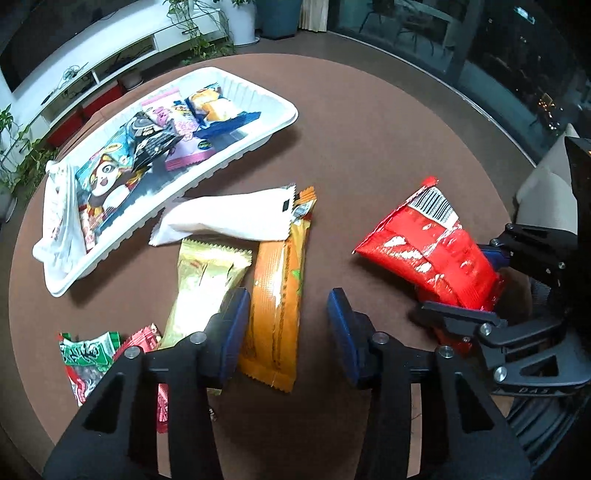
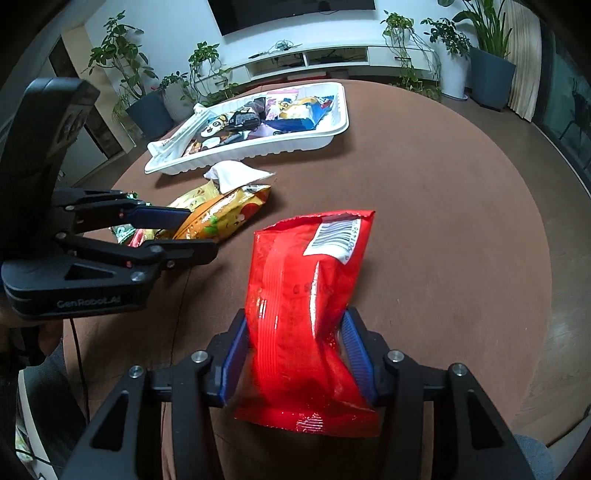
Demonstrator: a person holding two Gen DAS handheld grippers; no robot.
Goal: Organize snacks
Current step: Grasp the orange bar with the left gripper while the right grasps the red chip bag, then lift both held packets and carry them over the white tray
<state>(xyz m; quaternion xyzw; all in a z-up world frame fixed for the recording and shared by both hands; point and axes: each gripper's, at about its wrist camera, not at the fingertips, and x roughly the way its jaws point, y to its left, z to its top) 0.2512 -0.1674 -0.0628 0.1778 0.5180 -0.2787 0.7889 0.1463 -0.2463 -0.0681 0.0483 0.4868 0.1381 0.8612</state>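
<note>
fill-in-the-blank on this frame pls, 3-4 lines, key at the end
1. The right gripper is shut on a ____ snack bag.
2. The left gripper is ____, hovering over the orange packet.
3. The white pouch lies ____ the white tray, on the brown table.

Missing words: red; open; outside

Beyond the worktop's far edge I see potted plants [image 2: 120, 79], a low white cabinet [image 2: 314, 59], and a dark screen [image 2: 288, 9] on the wall
</note>
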